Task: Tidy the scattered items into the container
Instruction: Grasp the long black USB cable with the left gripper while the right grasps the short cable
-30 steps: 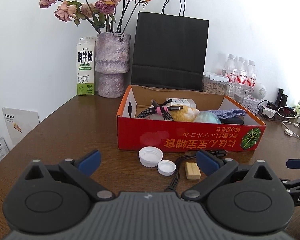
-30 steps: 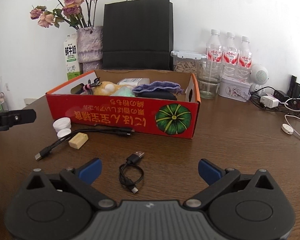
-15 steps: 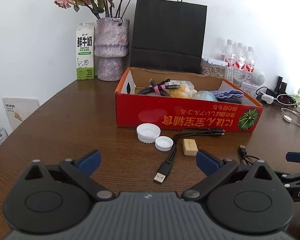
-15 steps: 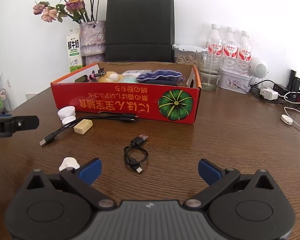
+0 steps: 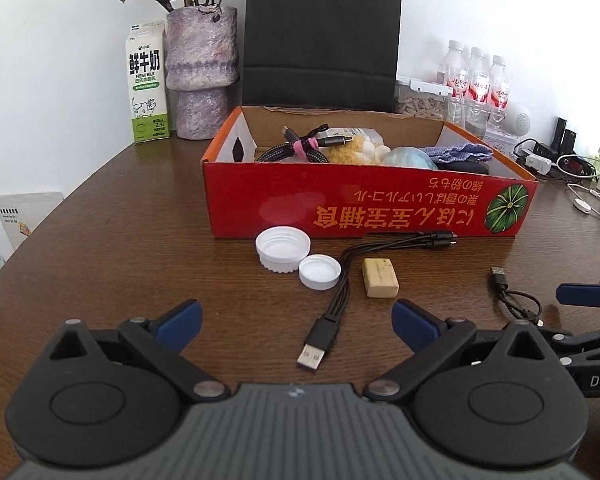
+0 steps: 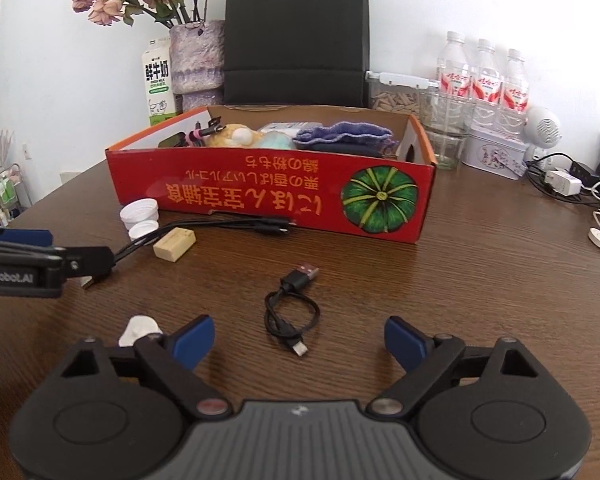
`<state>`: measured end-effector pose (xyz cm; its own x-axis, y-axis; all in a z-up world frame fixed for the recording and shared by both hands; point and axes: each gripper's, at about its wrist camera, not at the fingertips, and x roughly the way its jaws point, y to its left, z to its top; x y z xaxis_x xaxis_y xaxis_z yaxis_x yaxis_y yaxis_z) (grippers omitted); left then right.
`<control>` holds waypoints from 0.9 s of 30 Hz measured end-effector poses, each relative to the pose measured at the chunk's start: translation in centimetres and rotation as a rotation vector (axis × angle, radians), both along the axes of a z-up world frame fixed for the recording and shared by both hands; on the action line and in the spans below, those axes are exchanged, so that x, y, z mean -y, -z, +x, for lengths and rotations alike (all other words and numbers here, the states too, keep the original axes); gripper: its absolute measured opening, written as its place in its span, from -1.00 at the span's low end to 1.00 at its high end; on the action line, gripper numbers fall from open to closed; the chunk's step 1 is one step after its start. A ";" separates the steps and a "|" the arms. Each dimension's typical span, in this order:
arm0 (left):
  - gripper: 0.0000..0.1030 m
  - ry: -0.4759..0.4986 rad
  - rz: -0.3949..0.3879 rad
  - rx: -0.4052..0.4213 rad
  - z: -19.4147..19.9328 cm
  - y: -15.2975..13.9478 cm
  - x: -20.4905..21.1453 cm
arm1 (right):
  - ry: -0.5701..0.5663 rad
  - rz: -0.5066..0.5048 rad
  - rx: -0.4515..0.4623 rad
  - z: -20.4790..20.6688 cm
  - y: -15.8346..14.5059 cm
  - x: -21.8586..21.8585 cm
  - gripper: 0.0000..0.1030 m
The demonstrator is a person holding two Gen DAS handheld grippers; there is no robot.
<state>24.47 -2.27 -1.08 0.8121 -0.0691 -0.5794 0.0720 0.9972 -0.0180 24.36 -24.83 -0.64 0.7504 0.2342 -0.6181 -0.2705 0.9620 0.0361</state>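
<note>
Now | left claw (image 5: 296, 322) open | right claw (image 6: 299, 340) open, over short cable (image 6: 290, 314)

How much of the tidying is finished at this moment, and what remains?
Done: the red box already holds a braided cable and soft things. In hand: nothing; left gripper and right gripper are open. Left on the table: two white caps, multi-head cable, beige block, short cable.

My left gripper (image 5: 296, 322) sits low and level, its blue-padded fingers (image 5: 180, 318) spread wide with nothing between them. My right gripper (image 6: 299, 338) is beside it, just as level, jaws equally wide and holding nothing.
</note>
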 end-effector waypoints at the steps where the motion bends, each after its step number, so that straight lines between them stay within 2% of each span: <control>1: 0.97 0.003 0.005 -0.003 0.4 0.0 0.1 | -0.001 0.000 -0.004 0.3 0.0 -0.1 0.59; 6: 0.54 0.029 0.021 -0.033 2.0 0.4 1.0 | 0.001 0.009 -0.001 1.3 -0.1 -0.3 0.28; 8: 0.15 0.057 0.021 -0.056 2.4 0.8 1.4 | -0.007 0.002 0.004 1.2 0.0 -0.5 0.18; 9: 0.08 0.069 0.022 -0.065 2.5 0.9 1.5 | -0.015 -0.007 0.011 1.1 0.0 -0.6 0.14; 10: -0.06 0.075 0.037 -0.055 2.4 1.0 1.7 | -0.026 -0.008 0.015 1.1 0.0 -0.7 0.03; 11: -0.32 0.092 0.028 -0.055 2.3 1.0 1.8 | -0.038 -0.007 0.017 1.0 -0.1 -0.8 -0.13; 13: -0.58 0.108 0.028 -0.052 2.1 0.9 2.0 | -0.060 -0.011 0.024 0.8 -0.1 -1.0 -0.40; 14: -0.69 0.112 0.030 -0.050 2.1 0.9 2.0 | -0.065 -0.014 0.026 0.7 -0.1 -1.1 -0.45; 21: -0.84 0.134 0.033 -0.023 1.4 0.9 2.3 | -0.073 -0.022 0.036 0.4 -0.2 -1.2 -0.50; 27: -0.84 0.154 0.066 0.083 -0.5 -0.3 3.0 | -0.066 -0.029 0.050 0.1 -0.3 -1.2 -0.50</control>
<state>23.96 -5.29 -0.79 0.8402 -0.1602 -0.5181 0.2224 0.9731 0.0596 24.42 -23.64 -0.34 0.7638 0.2665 -0.5878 -0.3340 0.9426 -0.0066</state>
